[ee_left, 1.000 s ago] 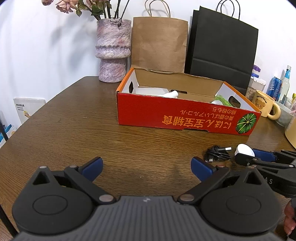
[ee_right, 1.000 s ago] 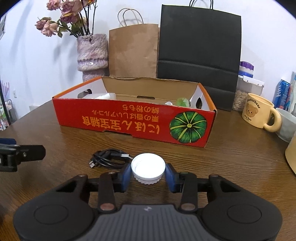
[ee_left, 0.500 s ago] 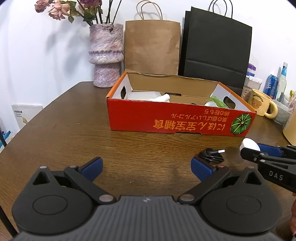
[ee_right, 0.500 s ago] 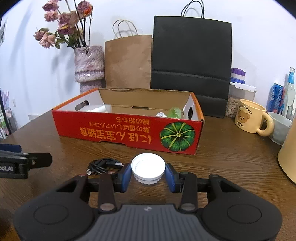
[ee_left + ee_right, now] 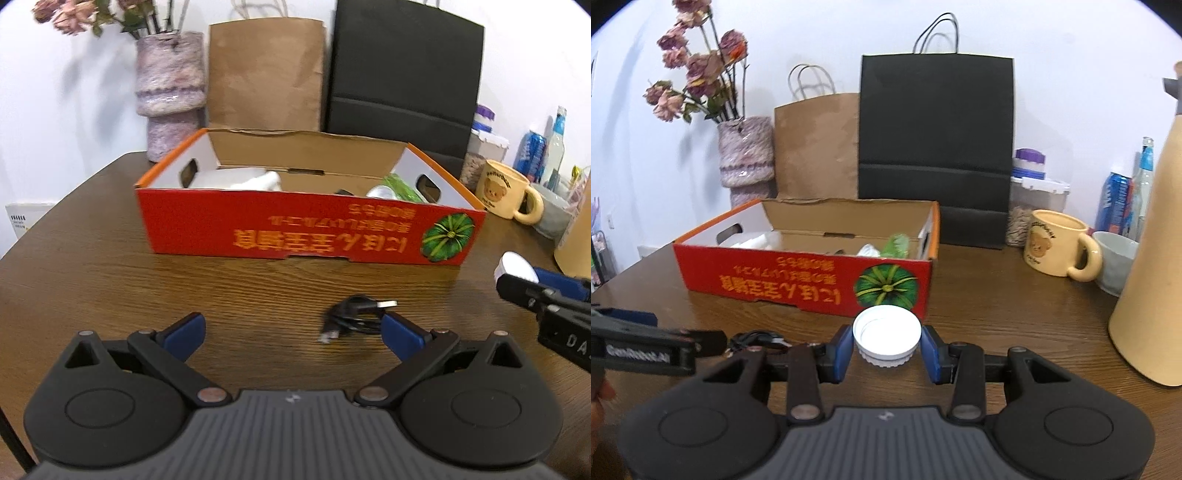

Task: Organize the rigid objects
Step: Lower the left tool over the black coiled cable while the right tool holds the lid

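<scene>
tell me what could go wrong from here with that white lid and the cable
The right gripper pinches the white lid only by its rim, so it may slip out before reaching the red box. The open left gripper sits close to the black cable; the loose coil could snag on one finger and drag across the table.

Box [image 5: 310, 236] on the table [image 5: 92, 280], bags and vase behind
Cable [image 5: 354, 317] lay before the box; paper bag [image 5: 264, 74] and shopping bag [image 5: 404, 74] stood behind it, vase [image 5: 170, 88] at back left, mug [image 5: 504, 190] to the right
</scene>
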Motion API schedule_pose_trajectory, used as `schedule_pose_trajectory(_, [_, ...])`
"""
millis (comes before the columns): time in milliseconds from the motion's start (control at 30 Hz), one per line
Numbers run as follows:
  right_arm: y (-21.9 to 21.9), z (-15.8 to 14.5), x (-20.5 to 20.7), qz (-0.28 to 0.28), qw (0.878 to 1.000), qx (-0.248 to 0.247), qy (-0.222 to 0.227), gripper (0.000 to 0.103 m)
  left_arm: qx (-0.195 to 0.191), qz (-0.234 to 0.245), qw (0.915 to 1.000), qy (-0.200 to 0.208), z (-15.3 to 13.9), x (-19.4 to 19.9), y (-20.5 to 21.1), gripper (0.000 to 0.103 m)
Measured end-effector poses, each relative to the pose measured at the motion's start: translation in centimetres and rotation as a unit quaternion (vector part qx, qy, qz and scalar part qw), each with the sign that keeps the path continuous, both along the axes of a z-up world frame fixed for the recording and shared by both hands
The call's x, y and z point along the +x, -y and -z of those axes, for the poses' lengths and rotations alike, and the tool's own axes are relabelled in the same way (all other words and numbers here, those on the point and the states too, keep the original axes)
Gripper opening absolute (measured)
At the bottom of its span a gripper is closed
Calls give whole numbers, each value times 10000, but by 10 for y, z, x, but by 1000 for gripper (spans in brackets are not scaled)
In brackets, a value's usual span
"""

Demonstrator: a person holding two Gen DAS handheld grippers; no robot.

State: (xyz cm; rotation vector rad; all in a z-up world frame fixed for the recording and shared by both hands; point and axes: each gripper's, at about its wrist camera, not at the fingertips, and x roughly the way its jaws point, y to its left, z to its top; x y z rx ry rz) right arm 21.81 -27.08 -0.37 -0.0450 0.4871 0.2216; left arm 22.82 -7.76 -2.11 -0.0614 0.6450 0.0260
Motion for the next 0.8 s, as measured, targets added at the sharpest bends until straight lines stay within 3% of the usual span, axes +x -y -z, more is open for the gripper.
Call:
schedule_pose_trajectory(367, [33, 1, 6, 243, 9997, 12, -7, 39, 341, -89, 9993, -134, 13, 29, 42, 103])
schedule_pose_trajectory(733, [34, 10, 15, 376, 9992, -16, -160, 39, 334, -279, 9987, -274, 21, 36, 42, 103])
schedule_pose_trajectory(800, [33, 11, 15, 371, 9992, -33, -164, 39, 250, -207, 9990, -313, 22, 36, 41, 97])
